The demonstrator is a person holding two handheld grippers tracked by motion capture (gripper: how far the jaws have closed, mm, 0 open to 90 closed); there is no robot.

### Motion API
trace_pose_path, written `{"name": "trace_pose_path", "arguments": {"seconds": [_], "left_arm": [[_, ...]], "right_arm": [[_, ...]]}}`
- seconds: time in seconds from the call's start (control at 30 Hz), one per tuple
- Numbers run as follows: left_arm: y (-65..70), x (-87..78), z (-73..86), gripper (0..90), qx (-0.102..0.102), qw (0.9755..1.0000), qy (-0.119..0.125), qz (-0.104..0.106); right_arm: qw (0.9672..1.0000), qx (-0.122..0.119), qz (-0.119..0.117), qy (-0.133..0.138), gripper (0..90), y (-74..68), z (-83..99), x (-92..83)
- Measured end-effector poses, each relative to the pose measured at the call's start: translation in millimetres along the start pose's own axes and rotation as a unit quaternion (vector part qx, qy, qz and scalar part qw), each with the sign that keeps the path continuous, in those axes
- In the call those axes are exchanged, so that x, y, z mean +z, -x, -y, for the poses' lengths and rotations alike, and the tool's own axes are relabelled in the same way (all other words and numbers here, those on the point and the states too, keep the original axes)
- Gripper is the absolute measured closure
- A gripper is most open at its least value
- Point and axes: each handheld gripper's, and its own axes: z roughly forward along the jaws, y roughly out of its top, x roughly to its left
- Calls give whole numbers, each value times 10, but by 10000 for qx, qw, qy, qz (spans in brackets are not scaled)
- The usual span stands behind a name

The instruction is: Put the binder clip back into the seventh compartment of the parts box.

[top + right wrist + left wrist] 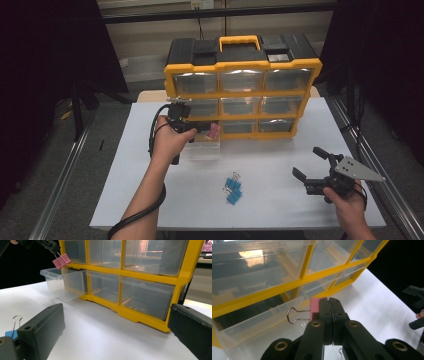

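A yellow-and-black drawer cabinet (242, 90) stands at the back of the white table (150, 200). Its bottom-left clear drawer (205, 144) is pulled out. My left gripper (204, 129) hangs over that drawer, shut on a pink binder clip (314, 309), whose wire handles stick out to the left. The same pink binder clip (61, 262) hangs just above the clear drawer (63, 283) in the right gripper view. My right gripper (311, 162) stands open near the table's right front, with nothing between its jaws. Several blue binder clips (232, 189) lie in the middle front.
The cabinet's other drawers (240, 80) are shut. A blue clip with a wire handle (15, 326) lies beside my right gripper's left jaw. Black curtains and metal rails (60, 180) flank the table.
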Motion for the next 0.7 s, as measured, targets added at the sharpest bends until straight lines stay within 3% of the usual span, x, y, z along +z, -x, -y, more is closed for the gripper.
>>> {"name": "trace_pose_path", "arguments": {"seconds": [0.6, 0.7], "left_arm": [[-68, 75, 49, 895, -8, 9999, -40, -128], [-84, 93, 73, 884, -8, 9999, 75, -127]], "right_arm": [[10000, -6, -12, -1, 4, 3, 0, -6], [10000, -22, -18, 6, 4, 4, 0, -6]]}}
